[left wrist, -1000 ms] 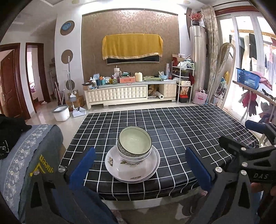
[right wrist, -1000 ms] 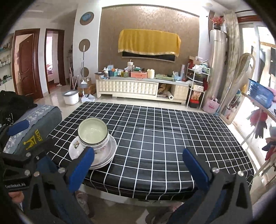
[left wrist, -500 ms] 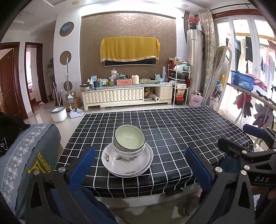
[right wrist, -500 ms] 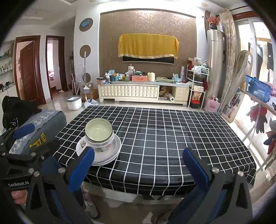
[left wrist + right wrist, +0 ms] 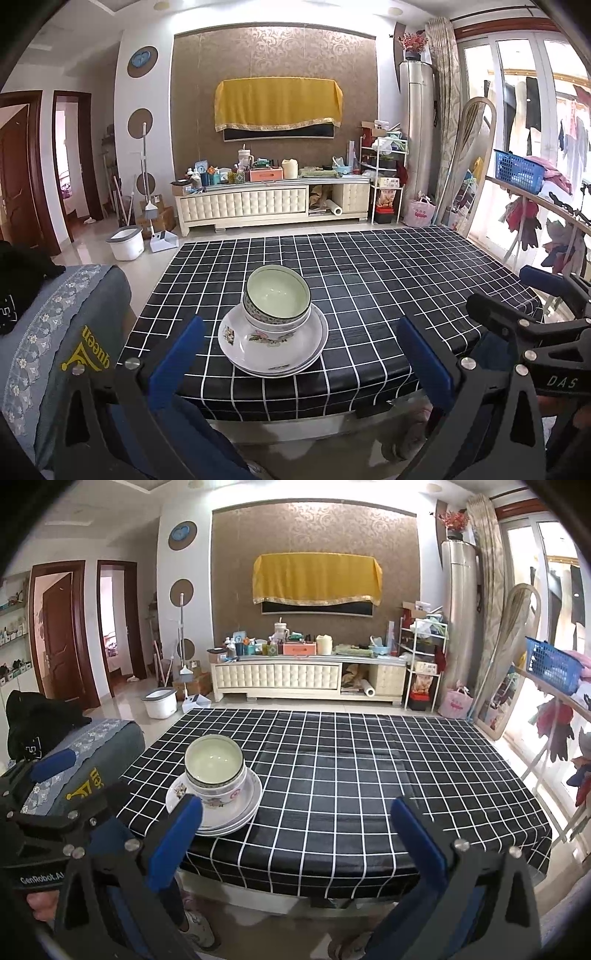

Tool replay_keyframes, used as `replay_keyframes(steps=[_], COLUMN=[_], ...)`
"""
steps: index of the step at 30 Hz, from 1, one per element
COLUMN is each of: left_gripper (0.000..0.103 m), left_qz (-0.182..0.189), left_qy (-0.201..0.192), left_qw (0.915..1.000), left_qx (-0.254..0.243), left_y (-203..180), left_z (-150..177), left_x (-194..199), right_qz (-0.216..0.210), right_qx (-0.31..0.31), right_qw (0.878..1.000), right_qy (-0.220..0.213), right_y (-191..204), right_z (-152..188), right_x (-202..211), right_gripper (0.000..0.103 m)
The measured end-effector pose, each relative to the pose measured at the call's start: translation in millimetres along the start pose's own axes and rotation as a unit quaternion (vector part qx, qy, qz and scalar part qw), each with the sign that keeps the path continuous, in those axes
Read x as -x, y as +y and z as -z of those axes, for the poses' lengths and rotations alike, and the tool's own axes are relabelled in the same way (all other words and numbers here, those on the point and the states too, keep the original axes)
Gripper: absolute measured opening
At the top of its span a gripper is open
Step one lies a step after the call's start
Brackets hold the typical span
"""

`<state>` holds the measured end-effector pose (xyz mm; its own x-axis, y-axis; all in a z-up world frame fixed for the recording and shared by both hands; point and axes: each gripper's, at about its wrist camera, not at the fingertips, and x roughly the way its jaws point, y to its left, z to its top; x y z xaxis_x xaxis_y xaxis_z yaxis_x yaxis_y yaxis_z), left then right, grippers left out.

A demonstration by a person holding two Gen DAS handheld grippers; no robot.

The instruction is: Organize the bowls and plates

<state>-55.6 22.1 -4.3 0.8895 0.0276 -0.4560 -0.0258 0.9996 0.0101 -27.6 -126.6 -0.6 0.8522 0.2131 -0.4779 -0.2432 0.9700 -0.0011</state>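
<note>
Flanking the bowls (image 5: 277, 301) stacked on plates (image 5: 273, 345): only bare tablecloth (image 5: 369, 280).

On the bench (image 5: 369, 295) covered with a black white-gridded cloth, a stack of white floral ceramic plates (image 5: 273, 350) is sitting near the near-left corner, with nested patterned ceramic bowls (image 5: 277, 299) resting on it. A grey cloth-draped seat (image 5: 66, 332) is standing left of the bench. A cream padded low cabinet (image 5: 273, 206) is lying far behind, against the wall. A white bucket (image 5: 125, 243) is sitting on the floor, left of the cabinet.
</note>
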Motion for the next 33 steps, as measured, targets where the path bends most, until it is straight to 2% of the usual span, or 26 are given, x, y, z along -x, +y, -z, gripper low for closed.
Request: replay_keyframes(steps=[33], left_gripper=[0.103], left_qz=[0.013], left_qy=[0.006], left_qw=[0.9999], left_qx=[0.002], left_y=[-10], left_z=[1], left_x=[4], right_qz=[0.002], right_qx=[-0.001], right_qw=[1.0], right_qy=[0.006], right_y=[-2], right_z=[3], right_x=[2], right_gripper=[0.103])
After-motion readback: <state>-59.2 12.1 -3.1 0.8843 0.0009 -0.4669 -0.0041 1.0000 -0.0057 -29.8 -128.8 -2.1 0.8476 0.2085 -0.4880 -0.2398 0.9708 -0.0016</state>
